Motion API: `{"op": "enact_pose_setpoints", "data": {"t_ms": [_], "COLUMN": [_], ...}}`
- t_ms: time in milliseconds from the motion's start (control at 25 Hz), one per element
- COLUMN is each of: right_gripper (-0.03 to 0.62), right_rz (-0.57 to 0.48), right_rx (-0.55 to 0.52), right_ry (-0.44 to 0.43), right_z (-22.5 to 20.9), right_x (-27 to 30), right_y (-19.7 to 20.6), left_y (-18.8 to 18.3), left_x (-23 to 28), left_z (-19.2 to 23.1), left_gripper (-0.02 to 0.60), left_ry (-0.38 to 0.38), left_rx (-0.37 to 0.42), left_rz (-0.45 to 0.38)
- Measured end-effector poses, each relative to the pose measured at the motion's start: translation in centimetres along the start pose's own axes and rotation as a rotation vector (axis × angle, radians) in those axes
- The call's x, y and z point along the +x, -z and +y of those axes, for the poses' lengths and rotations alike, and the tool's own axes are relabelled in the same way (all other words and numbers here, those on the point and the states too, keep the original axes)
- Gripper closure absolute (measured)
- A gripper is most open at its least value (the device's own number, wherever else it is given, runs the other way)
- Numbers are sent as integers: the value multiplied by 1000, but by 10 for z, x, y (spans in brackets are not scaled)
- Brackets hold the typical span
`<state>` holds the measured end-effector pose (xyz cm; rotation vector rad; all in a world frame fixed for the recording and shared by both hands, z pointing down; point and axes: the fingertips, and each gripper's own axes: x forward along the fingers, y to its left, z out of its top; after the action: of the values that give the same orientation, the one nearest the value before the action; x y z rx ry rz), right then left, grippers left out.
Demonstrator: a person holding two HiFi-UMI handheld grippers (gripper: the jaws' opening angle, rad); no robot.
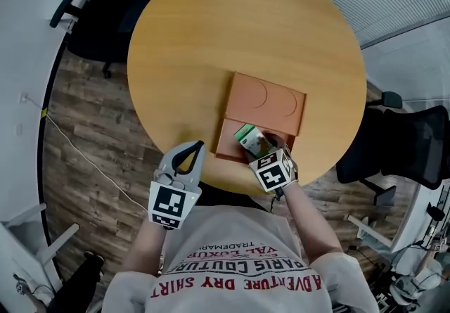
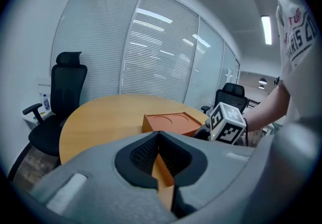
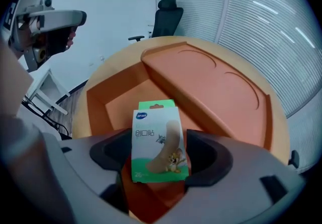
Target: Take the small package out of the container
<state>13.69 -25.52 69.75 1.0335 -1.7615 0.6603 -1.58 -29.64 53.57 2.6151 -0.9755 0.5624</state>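
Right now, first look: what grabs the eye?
The green-and-white small package sits between the open jaws of the right gripper, at the open compartment of the orange container. That container lies near the person's side of the round wooden table. The left gripper is held at the table's near edge, jaws together and empty.
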Motion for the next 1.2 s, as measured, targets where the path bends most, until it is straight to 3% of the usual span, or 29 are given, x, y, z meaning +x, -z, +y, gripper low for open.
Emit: {"op": "enact_pose_setpoints", "data": {"t_ms": [320, 520, 1200], "right_gripper": [218, 214, 240], "right_rz": [61, 12, 10], "right_rx": [26, 28, -123], "right_ry": [-8, -16, -49], "right_z": [1, -1, 8], "right_x": [16, 16, -4], "right_y": [3, 0, -7], "left_y": [6, 8, 3], "left_x": [6, 7, -4], "left_z": [7, 21, -1], "left_gripper": [569, 570, 570], "left_ry": [15, -23, 15], "left_rx": [-1, -74, -47], "left_rz": [7, 0, 39]}}
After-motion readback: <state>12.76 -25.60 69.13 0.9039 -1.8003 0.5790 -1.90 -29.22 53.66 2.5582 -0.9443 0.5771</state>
